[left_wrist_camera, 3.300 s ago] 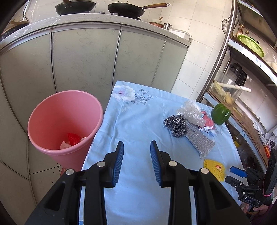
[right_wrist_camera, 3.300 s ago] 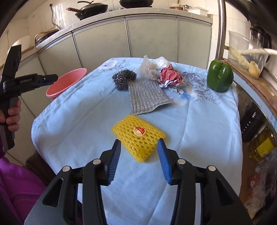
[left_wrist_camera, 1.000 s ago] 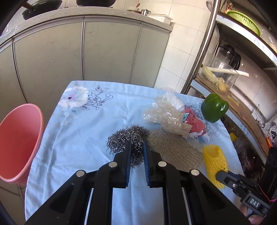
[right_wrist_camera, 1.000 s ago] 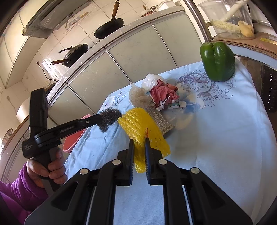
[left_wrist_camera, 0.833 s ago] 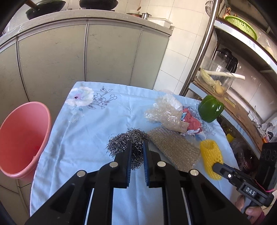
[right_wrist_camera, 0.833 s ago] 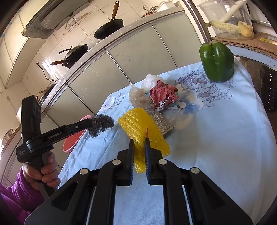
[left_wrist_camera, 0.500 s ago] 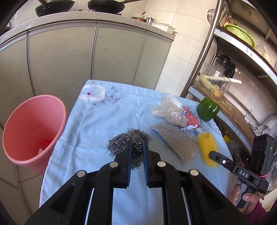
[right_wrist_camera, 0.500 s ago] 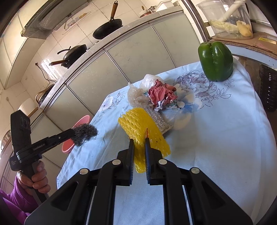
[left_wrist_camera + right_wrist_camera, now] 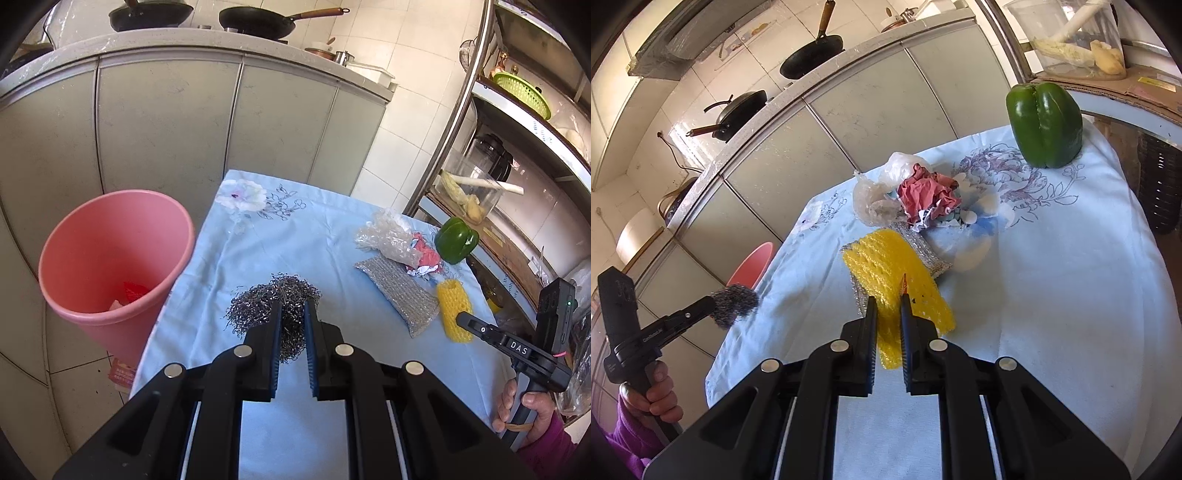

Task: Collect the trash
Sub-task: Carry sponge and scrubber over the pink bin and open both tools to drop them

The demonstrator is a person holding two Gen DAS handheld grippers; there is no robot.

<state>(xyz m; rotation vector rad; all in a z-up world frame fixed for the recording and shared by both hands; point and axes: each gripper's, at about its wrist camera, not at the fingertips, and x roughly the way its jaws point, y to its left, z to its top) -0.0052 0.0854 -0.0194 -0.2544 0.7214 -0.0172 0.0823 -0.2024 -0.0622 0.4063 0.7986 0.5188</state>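
Left hand-held gripper (image 9: 293, 314) pinched steel wool (image 9: 273, 301) beside the pink bin (image 9: 110, 258) holding scraps; right hand-held gripper (image 9: 888, 308) pinched yellow foam net (image 9: 894, 266)

At the right edge of the left wrist view, white letters "DAS" stand on the black arm of the right gripper (image 9: 466, 325). At the lower left of the right wrist view, the left gripper (image 9: 713, 301) carries small white lettering along its arm, too blurred to read. A red paper (image 9: 122, 373) on the floor at the lower left of the left wrist view bears print too small to make out.
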